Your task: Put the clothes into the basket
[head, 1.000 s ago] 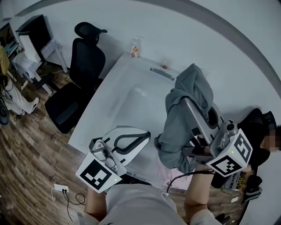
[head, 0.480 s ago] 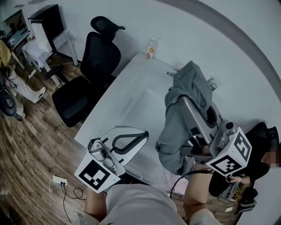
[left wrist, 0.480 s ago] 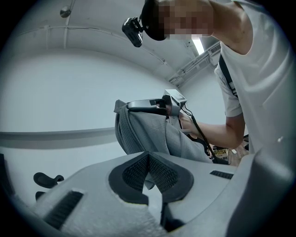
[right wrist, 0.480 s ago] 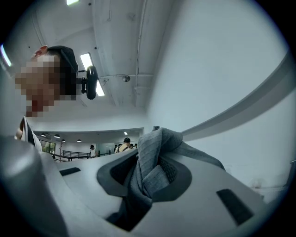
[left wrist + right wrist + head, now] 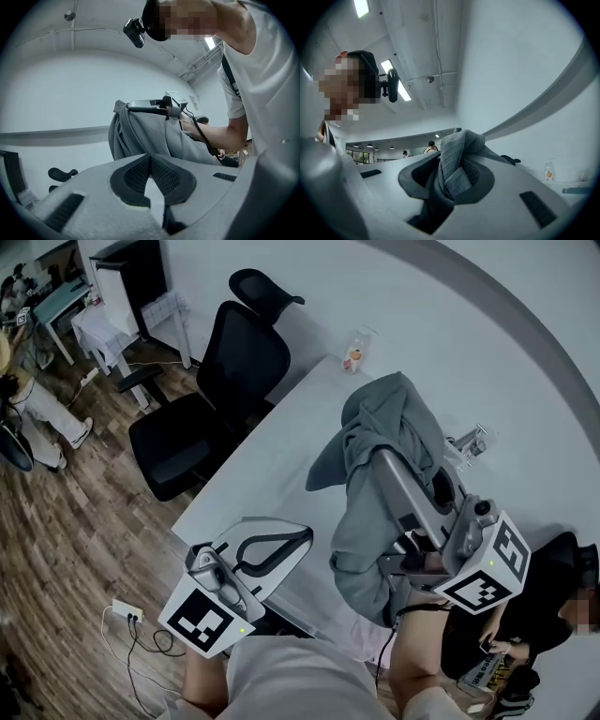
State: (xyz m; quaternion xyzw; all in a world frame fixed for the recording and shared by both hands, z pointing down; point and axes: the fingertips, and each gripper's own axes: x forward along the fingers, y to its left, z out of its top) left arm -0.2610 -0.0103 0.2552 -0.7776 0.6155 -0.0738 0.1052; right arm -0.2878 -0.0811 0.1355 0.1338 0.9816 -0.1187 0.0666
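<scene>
Two tools – left tool (image 5: 149, 159), right tool (image 5: 452, 166) – one grey garment (image 5: 375, 418), one table (image 5: 281, 456), one chair (image 5: 225, 381), one bottle (image 5: 353, 351)

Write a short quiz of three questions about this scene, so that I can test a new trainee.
1. True or false: the right gripper is shut on the grey garment.
2. What is between the jaws of the left gripper? A. the grey garment B. nothing C. a bottle
3. Fill in: the chair beside the white table is ___ in colour.

Key: 1 true; 2 B; 3 black.
</scene>
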